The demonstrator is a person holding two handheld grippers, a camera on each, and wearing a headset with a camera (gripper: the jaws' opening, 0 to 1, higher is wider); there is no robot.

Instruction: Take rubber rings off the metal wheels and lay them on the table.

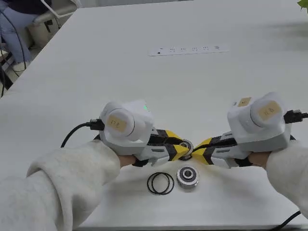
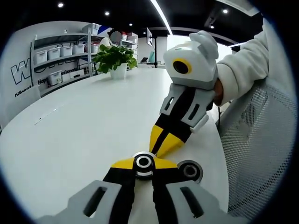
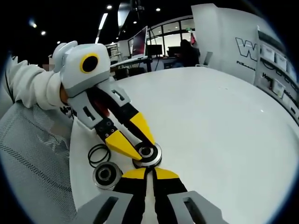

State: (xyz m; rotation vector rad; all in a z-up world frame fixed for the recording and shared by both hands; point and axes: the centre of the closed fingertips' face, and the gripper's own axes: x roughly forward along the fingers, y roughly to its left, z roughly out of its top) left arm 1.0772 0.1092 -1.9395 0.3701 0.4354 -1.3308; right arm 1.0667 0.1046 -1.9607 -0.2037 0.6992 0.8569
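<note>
At the lower centre of the head view, the two white hand-held grippers with yellow-and-black fingers meet tip to tip over the white surface (image 1: 144, 86). The left gripper (image 1: 179, 150) reaches in from the left and the right gripper (image 1: 199, 146) from the right. In the left gripper view, the left fingers are clamped on a small round silver metal wheel with a dark hub (image 2: 143, 163), one yellow tip on each side of it, low in the frame. The right fingers are pressed together into a single point that touches the wheel's rim. Whether they pinch a ring there cannot be told.

Just below the grippers in the head view, two thin black rubber rings (image 1: 160, 183) lie flat and overlapping on the surface. A second silver metal wheel (image 1: 187, 176) rests just to their right. A flat white power strip (image 1: 187, 49) lies well apart, towards the top of the frame
</note>
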